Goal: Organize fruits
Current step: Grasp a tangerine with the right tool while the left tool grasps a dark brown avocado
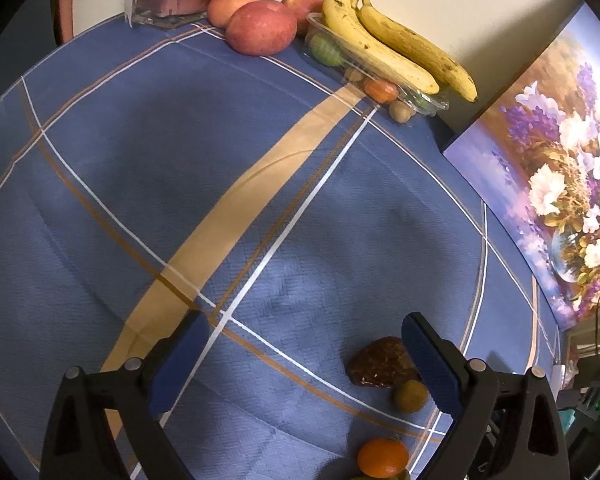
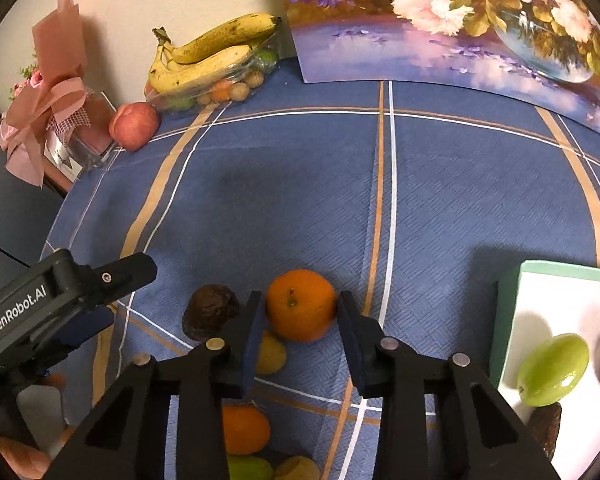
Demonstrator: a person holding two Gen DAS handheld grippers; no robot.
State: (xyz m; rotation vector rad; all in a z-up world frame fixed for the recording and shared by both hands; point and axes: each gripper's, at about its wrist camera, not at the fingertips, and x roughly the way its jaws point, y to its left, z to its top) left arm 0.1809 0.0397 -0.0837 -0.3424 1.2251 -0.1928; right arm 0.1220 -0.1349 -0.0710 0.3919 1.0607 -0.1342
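My right gripper (image 2: 300,312) is shut on an orange (image 2: 301,304), one finger on each side, above the blue cloth. A dark brown fruit (image 2: 209,310), a small yellow-green fruit (image 2: 271,354) and a second orange (image 2: 243,428) lie beside and below it. A white tray (image 2: 512,280) at the right holds a green fruit (image 2: 552,370) and dark fruits. My left gripper (image 1: 304,344) is open and empty over the cloth; the dark fruit (image 1: 380,362), a small yellow-green fruit (image 1: 410,396) and an orange (image 1: 382,458) lie by its right finger. It also shows in the right wrist view (image 2: 111,292).
At the far edge stand bananas (image 1: 396,48) on a clear box of small fruits (image 1: 380,88), red apples (image 1: 259,26) and a pink gift box (image 2: 59,120). A flower painting (image 2: 460,20) leans at the back. The table's left edge drops off (image 2: 55,224).
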